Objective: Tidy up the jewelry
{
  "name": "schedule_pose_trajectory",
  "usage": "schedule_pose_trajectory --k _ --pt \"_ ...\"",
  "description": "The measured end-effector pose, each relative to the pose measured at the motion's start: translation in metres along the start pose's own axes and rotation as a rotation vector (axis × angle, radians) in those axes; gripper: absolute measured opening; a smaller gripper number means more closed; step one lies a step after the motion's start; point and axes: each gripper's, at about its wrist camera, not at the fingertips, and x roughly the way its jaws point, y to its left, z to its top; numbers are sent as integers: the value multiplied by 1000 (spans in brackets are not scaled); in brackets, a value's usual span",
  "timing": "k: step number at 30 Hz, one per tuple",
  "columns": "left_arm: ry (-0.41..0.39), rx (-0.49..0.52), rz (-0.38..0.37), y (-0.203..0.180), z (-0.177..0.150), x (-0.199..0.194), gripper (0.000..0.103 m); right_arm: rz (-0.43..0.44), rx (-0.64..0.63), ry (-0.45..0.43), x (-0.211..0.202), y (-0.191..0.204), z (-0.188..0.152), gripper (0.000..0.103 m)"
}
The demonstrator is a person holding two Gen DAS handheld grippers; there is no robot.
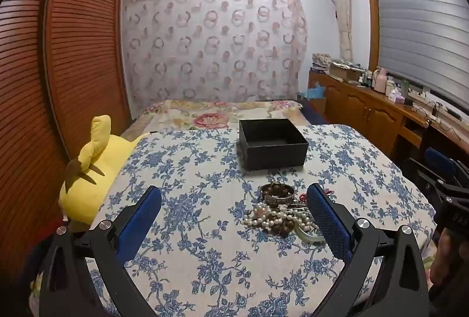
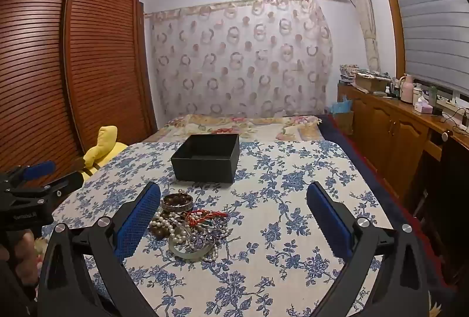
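I judge nothing sorted yet: the black box [image 1: 272,142] sits empty at the far side of the floral cloth [image 1: 187,170], the jewelry pile [image 2: 190,224] lies tangled nearer me, and my left gripper [image 1: 234,211] and right gripper [image 2: 234,211] both hover wide apart, holding nothing.

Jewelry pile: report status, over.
Left gripper and right gripper open, empty. Jewelry pile on quilt, untouched. Black box empty behind it. Nothing blocking.

Both wrist cameras look from the near end down the blue-flowered bedspread [image 1: 205,258], left one left, right one right, sharing the black box [image 2: 206,158] ahead.
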Motion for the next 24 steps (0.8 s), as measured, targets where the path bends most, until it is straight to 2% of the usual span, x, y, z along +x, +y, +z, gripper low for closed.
schedule_pose_trajectory --k 24 --pt "-18 2 -10 1 0 -4 96 -1 6 9 1 -2 -1 101"
